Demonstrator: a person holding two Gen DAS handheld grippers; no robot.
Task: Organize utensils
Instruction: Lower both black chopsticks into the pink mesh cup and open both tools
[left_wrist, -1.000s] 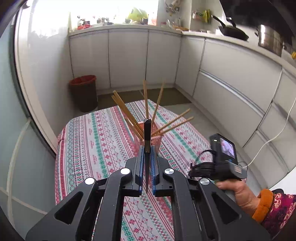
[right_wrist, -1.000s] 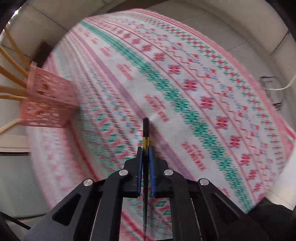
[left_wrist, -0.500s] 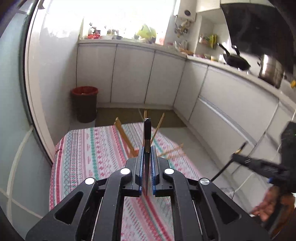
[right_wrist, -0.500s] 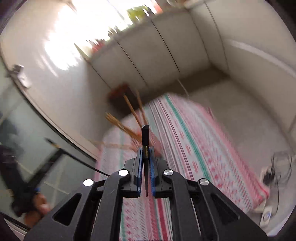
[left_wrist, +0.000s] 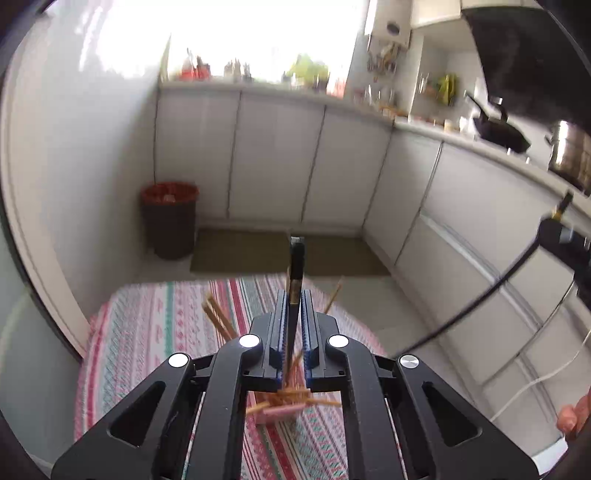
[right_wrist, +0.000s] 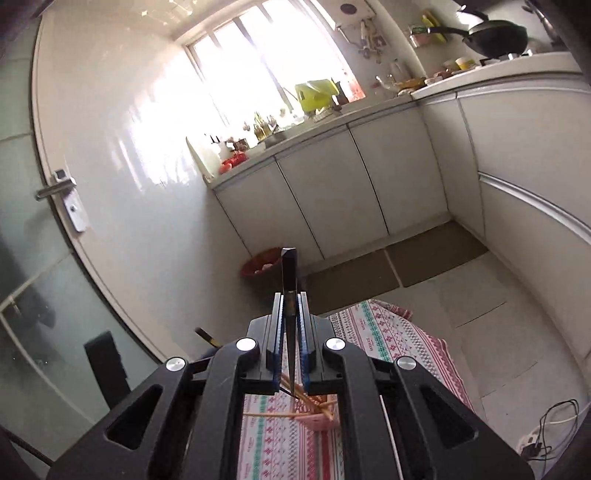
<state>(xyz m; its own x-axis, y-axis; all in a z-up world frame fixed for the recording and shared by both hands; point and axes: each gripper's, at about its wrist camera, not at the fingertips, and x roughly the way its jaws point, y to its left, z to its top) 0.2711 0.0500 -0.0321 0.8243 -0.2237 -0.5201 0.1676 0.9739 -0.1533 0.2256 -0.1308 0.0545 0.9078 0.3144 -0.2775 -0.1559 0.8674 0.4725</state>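
My left gripper (left_wrist: 292, 295) is shut on a black chopstick (left_wrist: 296, 266) that stands up between its pads. My right gripper (right_wrist: 290, 299) is shut on another black chopstick (right_wrist: 289, 273), also upright. Both are raised above the pink utensil holder (left_wrist: 280, 411), which shows below the fingers with several wooden chopsticks (left_wrist: 219, 319) fanning out. The holder also shows in the right wrist view (right_wrist: 319, 419). The right gripper's chopstick crosses the right side of the left wrist view (left_wrist: 480, 299).
The holder stands on a table with a striped patterned cloth (left_wrist: 147, 332). A red-lined bin (left_wrist: 170, 218) stands by the white cabinets (left_wrist: 277, 162). A dark floor mat (right_wrist: 399, 266) lies beyond the table. A glass door (right_wrist: 44, 295) is at the left.
Both grippers have risen and tilted up from the table, each still holding its black chopstick. The holder has dropped from the middle of the view to below the fingers.
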